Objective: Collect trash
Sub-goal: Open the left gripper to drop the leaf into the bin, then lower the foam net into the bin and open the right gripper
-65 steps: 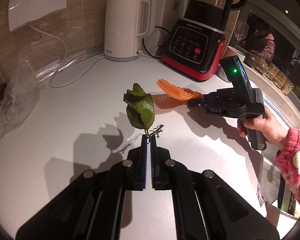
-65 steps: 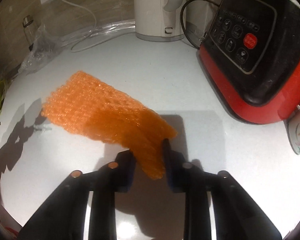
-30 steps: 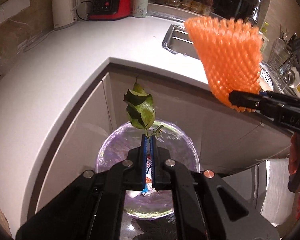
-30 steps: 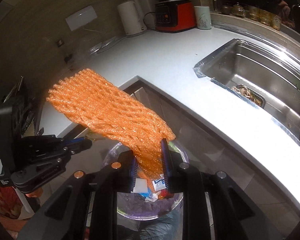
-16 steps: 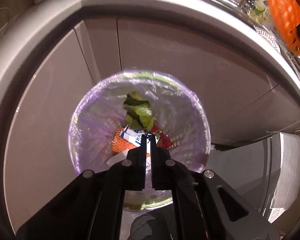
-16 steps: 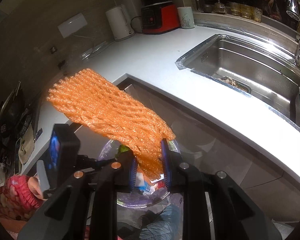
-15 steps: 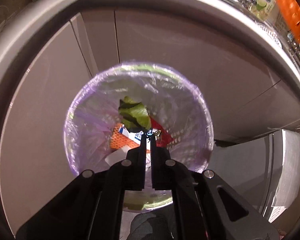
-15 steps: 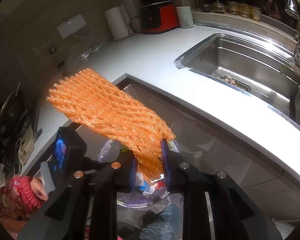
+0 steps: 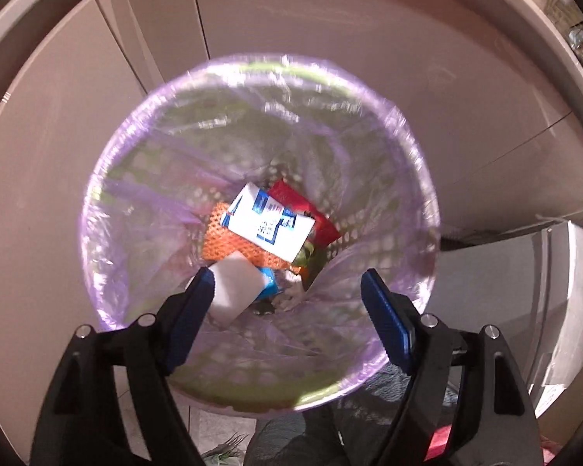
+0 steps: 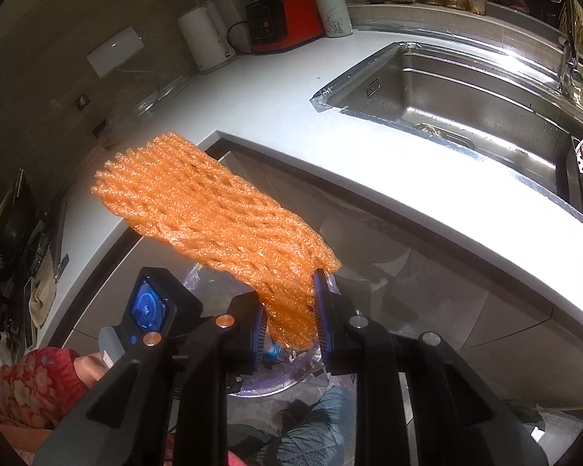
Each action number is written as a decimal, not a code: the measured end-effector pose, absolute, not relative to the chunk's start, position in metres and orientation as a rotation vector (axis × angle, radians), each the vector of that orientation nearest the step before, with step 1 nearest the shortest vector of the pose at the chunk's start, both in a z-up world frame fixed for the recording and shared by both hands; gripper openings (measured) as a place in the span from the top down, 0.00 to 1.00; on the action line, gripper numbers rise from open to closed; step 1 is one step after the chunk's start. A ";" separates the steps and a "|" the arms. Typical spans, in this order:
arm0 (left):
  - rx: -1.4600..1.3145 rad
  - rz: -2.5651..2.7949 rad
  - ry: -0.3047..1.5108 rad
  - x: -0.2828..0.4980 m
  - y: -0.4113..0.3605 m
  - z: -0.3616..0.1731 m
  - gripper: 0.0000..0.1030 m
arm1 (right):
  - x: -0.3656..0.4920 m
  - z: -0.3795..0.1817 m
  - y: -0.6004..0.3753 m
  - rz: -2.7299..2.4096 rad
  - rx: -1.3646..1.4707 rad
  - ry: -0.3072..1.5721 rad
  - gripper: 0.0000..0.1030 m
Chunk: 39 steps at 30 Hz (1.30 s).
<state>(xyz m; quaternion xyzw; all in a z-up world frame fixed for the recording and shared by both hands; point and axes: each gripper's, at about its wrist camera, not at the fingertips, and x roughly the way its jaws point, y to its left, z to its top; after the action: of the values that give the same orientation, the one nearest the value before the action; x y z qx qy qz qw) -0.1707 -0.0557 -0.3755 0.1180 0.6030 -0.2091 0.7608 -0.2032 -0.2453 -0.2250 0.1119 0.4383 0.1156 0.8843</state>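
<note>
My left gripper (image 9: 287, 291) is open and empty, pointing down into a round trash bin (image 9: 109, 178) lined with a purple bag. Inside lie a white and blue carton (image 9: 268, 225), an orange foam net (image 9: 221, 240), a red wrapper (image 9: 311, 209) and a white block (image 9: 233, 291). The green leaf I carried is not clearly visible. My right gripper (image 10: 289, 318) is shut on an orange foam fruit net (image 10: 206, 213) and holds it above the bin (image 10: 248, 384), beside the left gripper body (image 10: 151, 306).
Beige cabinet doors (image 9: 330, 58) stand behind the bin. A white appliance (image 9: 555, 310) is at the right. The white countertop (image 10: 369, 147) carries a steel sink (image 10: 466, 105), a kettle (image 10: 206, 39), a red blender base (image 10: 280, 19) and a mug (image 10: 334, 15).
My left gripper has opened over the bin and the green leaf has left it. The right gripper still holds the orange net, almost unmoved.
</note>
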 end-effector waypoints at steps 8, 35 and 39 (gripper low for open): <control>0.224 -0.432 1.065 -0.186 -0.040 -0.258 0.11 | -0.204 -0.218 -0.238 0.254 0.223 0.896 0.77; 0.114 -0.209 0.763 -0.252 0.023 -0.127 0.07 | -0.155 -0.395 -0.120 0.256 -0.013 1.250 0.73; 0.125 -0.193 0.775 -0.251 0.028 -0.130 0.07 | -0.148 -0.423 -0.113 0.223 -0.034 1.328 0.47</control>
<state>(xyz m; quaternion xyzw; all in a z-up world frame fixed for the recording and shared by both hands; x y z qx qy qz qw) -0.2506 0.0280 -0.1304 0.0606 0.3770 -0.0940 0.9194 -0.1476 -0.1127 -0.4234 -0.0158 0.6148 0.1032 0.7817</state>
